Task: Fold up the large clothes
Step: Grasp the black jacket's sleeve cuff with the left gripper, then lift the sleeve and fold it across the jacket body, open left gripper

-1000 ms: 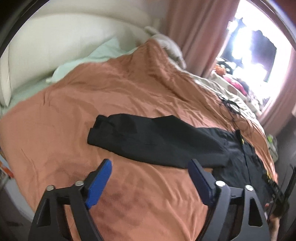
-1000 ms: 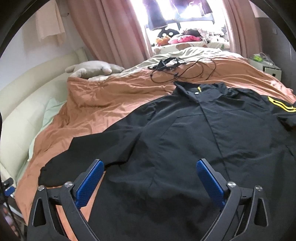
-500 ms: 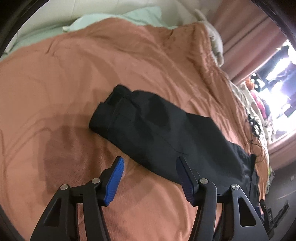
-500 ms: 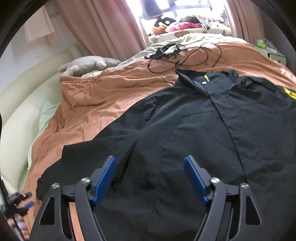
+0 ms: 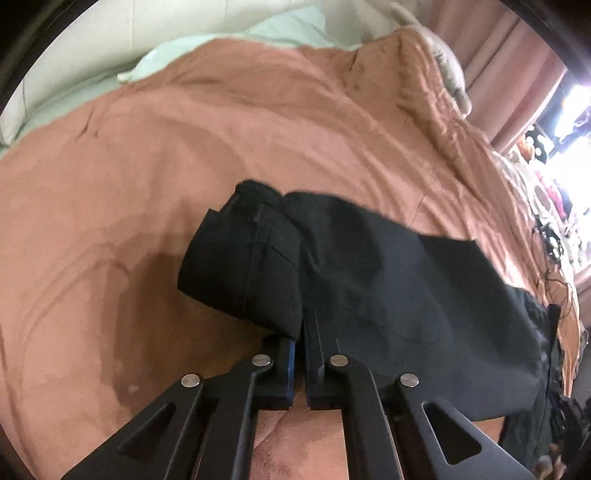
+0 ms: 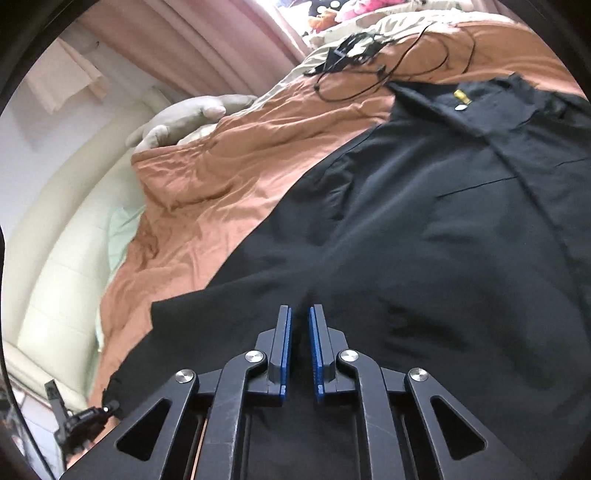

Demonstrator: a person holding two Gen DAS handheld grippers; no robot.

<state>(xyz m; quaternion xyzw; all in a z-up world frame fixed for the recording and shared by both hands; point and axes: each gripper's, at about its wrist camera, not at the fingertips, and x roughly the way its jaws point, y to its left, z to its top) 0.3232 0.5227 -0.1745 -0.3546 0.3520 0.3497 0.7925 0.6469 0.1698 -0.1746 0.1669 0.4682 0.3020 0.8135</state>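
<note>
while spread over the orange bed cover (image 5: 155,155), black jacket (image 6: 424,229) pinched twice. left gripper (image 5: 300,332) clamped on the sleeve (image 5: 266,266) near its cuff. right gripper (image 6: 300,314) closing, cloth bunched between its tips.

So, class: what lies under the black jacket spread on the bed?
Under the black jacket lies the rust-orange bedspread, showing all around the sleeve. A pale green sheet peeks out beyond the bedspread. Whatever is directly beneath the jacket's body is covered.

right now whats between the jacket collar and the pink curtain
In the right wrist view, bare brown bedspread with a tangle of black cables lies between the jacket collar and the curtain, then a strip of beige bedding.
</note>
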